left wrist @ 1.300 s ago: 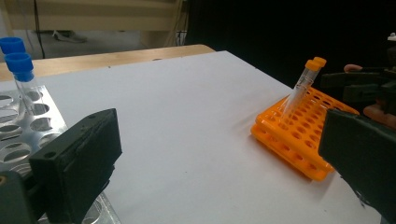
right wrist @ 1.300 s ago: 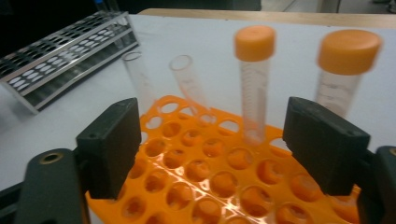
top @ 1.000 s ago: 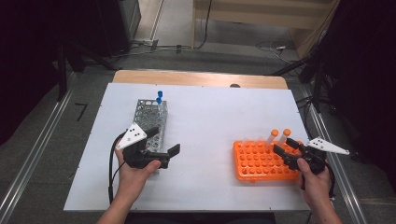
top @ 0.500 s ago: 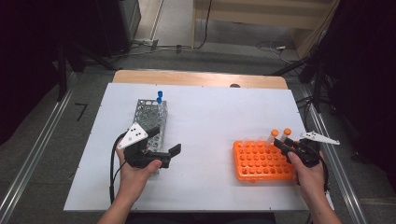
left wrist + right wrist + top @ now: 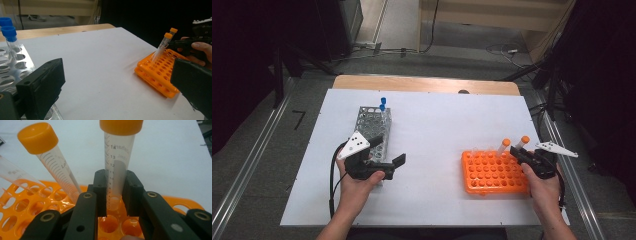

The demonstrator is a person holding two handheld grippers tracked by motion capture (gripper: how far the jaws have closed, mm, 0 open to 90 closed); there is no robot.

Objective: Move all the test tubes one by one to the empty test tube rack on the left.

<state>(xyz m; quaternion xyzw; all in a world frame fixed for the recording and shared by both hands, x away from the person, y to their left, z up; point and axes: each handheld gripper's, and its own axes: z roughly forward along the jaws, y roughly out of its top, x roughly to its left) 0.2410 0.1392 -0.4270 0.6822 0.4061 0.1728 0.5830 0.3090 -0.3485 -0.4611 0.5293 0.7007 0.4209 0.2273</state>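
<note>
Jaws of the right gripper [image 5: 115, 192], just closing, clamp an orange-capped tube [image 5: 118, 157] in the orange rack [image 5: 492, 172], ready for a straight upward lift, while the left gripper [image 5: 396, 165] waits open near the metal rack [image 5: 372, 122].

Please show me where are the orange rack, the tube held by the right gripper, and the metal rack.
orange rack [image 5: 492, 175], high view, on its top grid.
held tube [image 5: 117, 167], right gripper view, on its clear wall under the orange cap.
metal rack [image 5: 372, 122], high view, on its holed top.
</note>
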